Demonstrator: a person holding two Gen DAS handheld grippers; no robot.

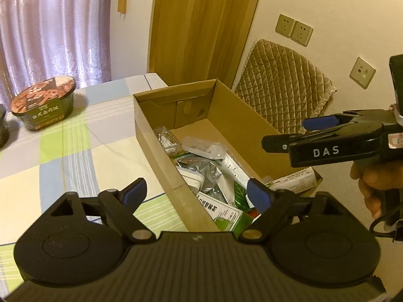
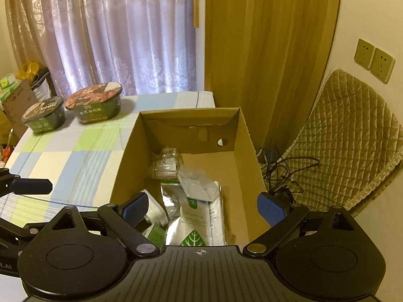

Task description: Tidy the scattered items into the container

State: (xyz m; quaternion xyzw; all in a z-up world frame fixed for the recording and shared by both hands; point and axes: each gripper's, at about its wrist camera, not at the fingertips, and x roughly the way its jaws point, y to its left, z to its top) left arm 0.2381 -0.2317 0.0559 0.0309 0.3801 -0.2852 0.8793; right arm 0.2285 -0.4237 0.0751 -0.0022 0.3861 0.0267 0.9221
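A brown cardboard box (image 1: 173, 176) lies open on the checked tablecloth, with several items inside: a clear plastic package (image 1: 204, 148), a silver foil pouch (image 1: 211, 176) and a green-and-white carton (image 1: 221, 214). My left gripper (image 1: 196, 196) is open and empty, straddling the box's near left wall. My right gripper (image 1: 289, 133) comes in from the right above the box, held by a hand. In the right wrist view my right gripper (image 2: 203, 209) is open and empty over the box (image 2: 126, 156), above a leaf-printed pouch (image 2: 194, 224) and the clear package (image 2: 196, 183).
Two instant-noodle bowls (image 2: 94, 105) (image 2: 44, 115) stand on the table (image 2: 75, 151) at the far left; one bowl (image 1: 42, 100) shows in the left wrist view. A quilted chair cushion (image 2: 347, 138) and floor cables (image 2: 282, 171) lie right of the box. Curtains hang behind.
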